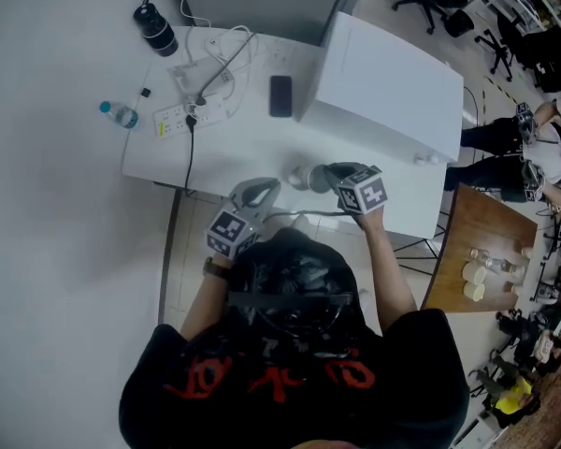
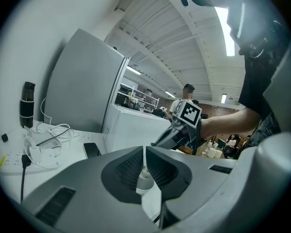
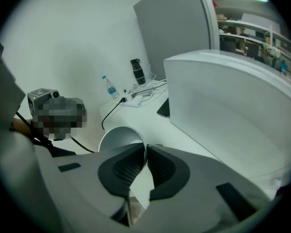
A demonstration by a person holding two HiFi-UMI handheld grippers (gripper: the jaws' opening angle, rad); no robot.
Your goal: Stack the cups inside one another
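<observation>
A white cup (image 3: 117, 139) hangs tilted in my right gripper (image 3: 146, 154), its mouth turned toward the camera. The jaws are shut on its rim. In the left gripper view another white cup (image 2: 144, 182) sits below my left gripper (image 2: 144, 166), whose pads are shut on its thin wall. From the head view, the left gripper (image 1: 262, 191) and right gripper (image 1: 329, 172) face each other over the white table's (image 1: 252, 148) near edge, with a cup (image 1: 301, 178) between them. The right gripper (image 2: 158, 141) also shows ahead in the left gripper view.
A large white box (image 1: 383, 82) fills the table's right half. A black phone (image 1: 280, 94), a power strip with cables (image 1: 182, 110), a black bottle (image 1: 156, 28) and a small water bottle (image 1: 120, 113) lie at the back. A wooden table (image 1: 481, 241) stands to the right.
</observation>
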